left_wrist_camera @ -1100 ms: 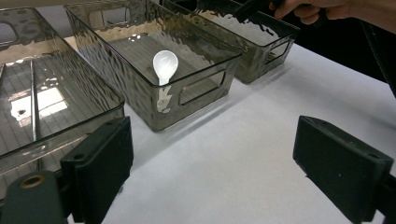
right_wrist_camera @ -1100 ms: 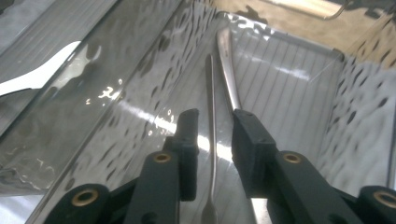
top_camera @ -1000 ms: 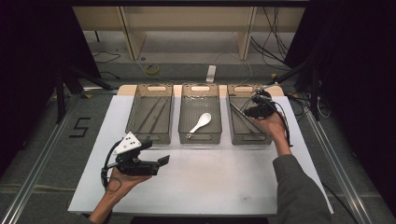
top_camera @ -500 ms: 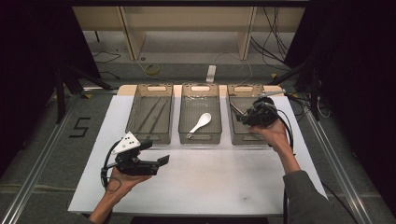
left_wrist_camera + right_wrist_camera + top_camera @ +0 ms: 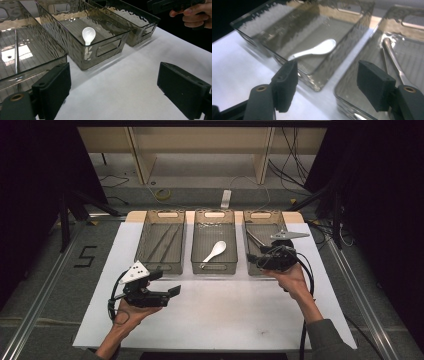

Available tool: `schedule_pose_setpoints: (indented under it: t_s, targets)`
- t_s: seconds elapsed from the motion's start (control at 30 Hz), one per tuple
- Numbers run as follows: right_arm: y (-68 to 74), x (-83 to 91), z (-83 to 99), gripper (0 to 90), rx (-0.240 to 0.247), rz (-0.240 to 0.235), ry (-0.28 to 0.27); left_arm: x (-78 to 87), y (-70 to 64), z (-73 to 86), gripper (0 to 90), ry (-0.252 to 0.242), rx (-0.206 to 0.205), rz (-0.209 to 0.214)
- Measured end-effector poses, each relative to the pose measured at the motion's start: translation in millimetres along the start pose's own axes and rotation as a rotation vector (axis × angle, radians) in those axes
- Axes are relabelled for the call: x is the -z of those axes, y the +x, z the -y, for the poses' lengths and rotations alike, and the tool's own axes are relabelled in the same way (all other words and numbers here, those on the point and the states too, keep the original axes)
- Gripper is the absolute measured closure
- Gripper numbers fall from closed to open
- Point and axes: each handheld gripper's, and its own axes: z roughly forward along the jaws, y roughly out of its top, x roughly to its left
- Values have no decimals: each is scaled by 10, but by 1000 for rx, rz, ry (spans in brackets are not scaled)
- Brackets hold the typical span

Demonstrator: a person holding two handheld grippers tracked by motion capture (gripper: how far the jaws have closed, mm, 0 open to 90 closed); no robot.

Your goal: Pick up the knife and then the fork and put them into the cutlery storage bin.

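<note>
Smoky plastic bins stand in a row at the table's far edge: the left bin (image 5: 160, 247) holds thin rods, the middle bin (image 5: 214, 249) a white spoon (image 5: 214, 251), the right bin (image 5: 265, 242) metal utensils. Over the right bin's near end hovers the right gripper (image 5: 257, 260), jaws spread, empty. The left gripper (image 5: 172, 291), also spread, hangs over bare white tabletop (image 5: 225, 315); dark floor surrounds it.

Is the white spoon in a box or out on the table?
In: the white spoon lies flat inside the middle bin, walls all around it.
</note>
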Motion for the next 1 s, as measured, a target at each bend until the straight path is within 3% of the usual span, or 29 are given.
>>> schedule_pose_setpoints:
  t_s: [0.47, 1.0]
  targets:
    - [218, 87, 222, 260, 17, -71, -43, -32, 16, 1, 115, 14, 4, 13]
    - [484, 291, 534, 249, 24, -129, -135, 14, 22, 10, 115, -2, 14, 48]
